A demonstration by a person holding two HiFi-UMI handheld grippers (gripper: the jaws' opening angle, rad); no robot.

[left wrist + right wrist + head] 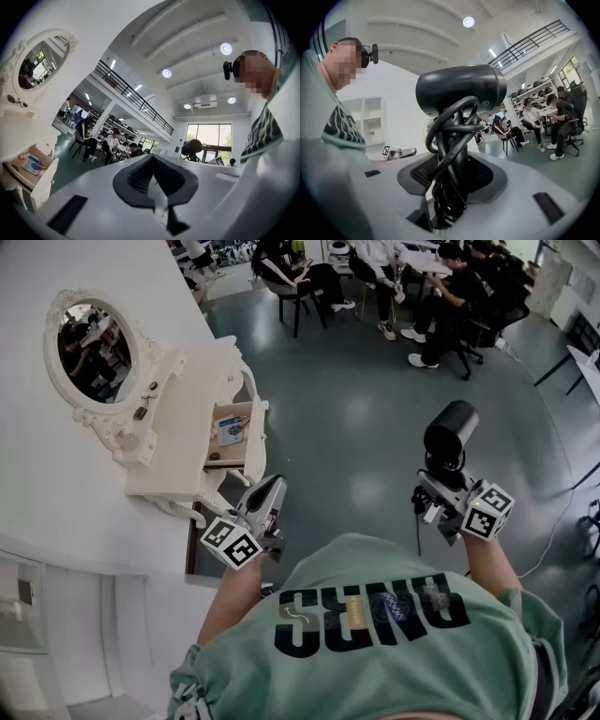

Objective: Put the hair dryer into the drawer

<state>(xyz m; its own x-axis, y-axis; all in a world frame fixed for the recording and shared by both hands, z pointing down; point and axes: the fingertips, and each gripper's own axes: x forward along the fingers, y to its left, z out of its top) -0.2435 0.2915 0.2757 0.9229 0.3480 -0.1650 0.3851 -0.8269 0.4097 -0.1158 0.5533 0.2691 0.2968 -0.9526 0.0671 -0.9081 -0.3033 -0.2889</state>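
Note:
A black hair dryer [450, 432] stands upright in my right gripper [433, 486], over the grey floor at the right. In the right gripper view the jaws are shut on the hair dryer's [459, 91] handle, which has its black cord wound around it. My left gripper [272, 491] hangs near the corner of the white dressing table [178, 442] with nothing in it; its pads [140, 176] meet. The table's drawer [230, 432] is pulled open and holds a few small items. The left gripper view shows the drawer [28, 166] at the lower left.
An oval mirror [94, 352] in a white ornate frame stands on the dressing table. Several people sit on chairs [300, 277] across the floor at the top. A white wall with shelving fills the left side. A cable [553, 540] lies on the floor at the right.

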